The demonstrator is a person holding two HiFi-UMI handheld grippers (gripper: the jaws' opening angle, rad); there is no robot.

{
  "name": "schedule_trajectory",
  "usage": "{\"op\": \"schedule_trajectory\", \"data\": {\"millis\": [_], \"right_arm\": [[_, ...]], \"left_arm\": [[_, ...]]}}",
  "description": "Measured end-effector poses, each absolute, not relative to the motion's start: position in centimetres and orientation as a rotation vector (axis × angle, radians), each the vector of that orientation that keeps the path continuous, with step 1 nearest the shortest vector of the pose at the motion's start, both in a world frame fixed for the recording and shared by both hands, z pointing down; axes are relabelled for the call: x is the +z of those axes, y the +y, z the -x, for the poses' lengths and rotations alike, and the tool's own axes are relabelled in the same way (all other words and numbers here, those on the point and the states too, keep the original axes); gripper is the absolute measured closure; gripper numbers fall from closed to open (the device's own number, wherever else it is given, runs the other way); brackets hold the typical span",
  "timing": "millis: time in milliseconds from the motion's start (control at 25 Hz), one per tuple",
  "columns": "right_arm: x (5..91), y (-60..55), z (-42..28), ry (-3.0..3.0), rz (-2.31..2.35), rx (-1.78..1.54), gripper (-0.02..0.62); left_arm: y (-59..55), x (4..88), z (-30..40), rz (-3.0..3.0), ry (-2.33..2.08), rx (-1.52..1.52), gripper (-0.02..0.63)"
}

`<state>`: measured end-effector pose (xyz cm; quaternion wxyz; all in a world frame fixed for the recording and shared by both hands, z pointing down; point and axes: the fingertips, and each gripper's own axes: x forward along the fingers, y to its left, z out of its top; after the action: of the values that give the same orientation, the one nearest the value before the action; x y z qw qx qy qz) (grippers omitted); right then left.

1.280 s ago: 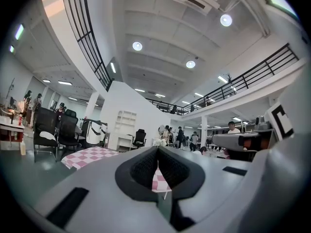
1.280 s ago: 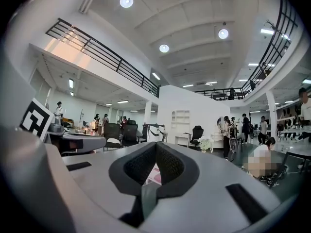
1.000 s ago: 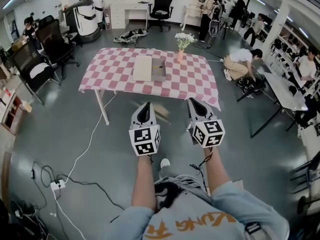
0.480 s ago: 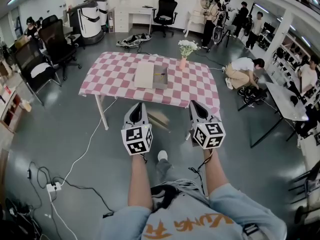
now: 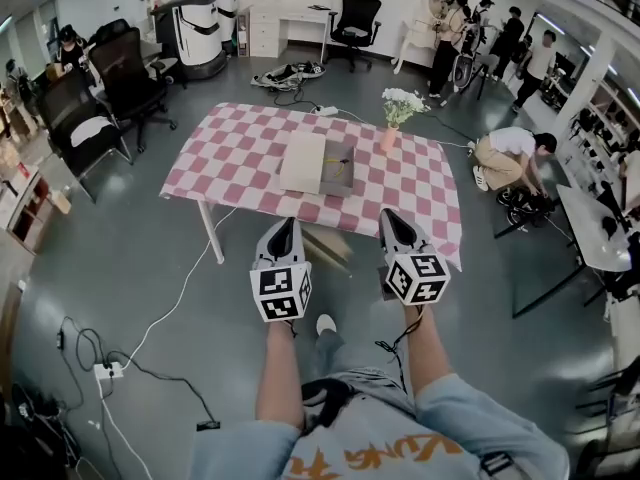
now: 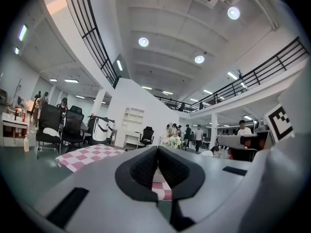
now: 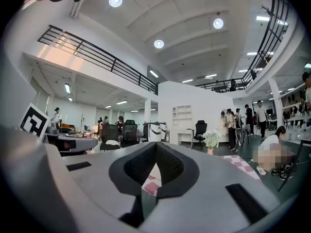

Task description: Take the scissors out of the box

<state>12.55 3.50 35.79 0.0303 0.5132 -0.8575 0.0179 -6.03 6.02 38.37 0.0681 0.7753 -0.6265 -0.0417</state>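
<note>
Head view | box [image 5: 345,151] well beyond left tool [image 5: 284,225], right tool [image 5: 391,215]

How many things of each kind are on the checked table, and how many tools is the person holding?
box, open: 1
vase of flowers: 1
grippers, both shut and empty: 2 (left gripper, right gripper)
Total: 4

Counted: one pink-and-white checked table [image 5: 240,153], one open grey box [image 5: 341,166], one vase of white flowers [image 5: 390,133], two grippers: left gripper [image 5: 284,228], right gripper [image 5: 392,220]
</note>
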Motion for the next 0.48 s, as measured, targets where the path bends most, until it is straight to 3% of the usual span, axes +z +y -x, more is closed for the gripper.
{"op": "schedule_trajectory", "data": {"millis": [480], "right_arm": [[39.0,-13.9,-14.5,-2.602,-1.513,0.137,0.598]], "left_arm": [[-10.1,42.1,2.9,-2.251,-1.861,-0.057,0.586]]}}
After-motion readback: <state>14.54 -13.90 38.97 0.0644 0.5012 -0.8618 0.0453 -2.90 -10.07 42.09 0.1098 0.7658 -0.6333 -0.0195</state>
